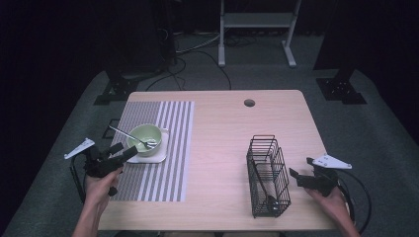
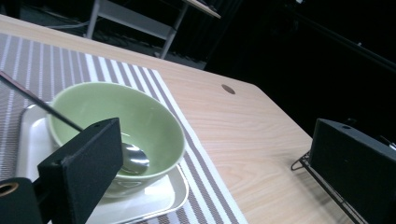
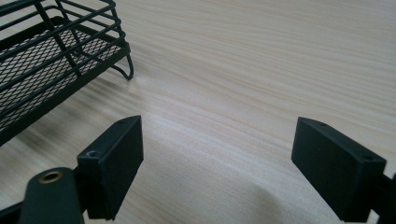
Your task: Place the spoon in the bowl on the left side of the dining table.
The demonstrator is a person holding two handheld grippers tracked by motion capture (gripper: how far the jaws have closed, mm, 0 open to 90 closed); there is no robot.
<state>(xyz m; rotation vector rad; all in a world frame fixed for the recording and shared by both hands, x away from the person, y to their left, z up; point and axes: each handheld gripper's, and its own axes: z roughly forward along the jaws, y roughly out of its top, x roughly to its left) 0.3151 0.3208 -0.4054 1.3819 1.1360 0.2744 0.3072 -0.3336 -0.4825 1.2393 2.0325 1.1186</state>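
Wood-grain table (image 1: 222,148) with a pale top and a round cable hole (image 1: 249,102) near its far edge stands on grey carpet in a dark room; a white metal frame (image 1: 257,22) and black stands sit behind it. A striped placemat (image 1: 168,148) covers the table's left part. On it lies a white square plate (image 1: 159,154), and a green bowl (image 1: 144,137) sits on the plate with a spoon (image 1: 132,136) resting in it, handle slanting up to the left. A black wire basket (image 1: 269,175) stands on the bare wood to the right.

The left gripper (image 1: 129,153) is held low at the near left, pointing toward the bowl, jaws spread wide, just beside the bowl's near side and holding nothing. The right gripper (image 1: 292,173) hovers just right of the basket, angled toward it, jaws likewise spread over bare wood.
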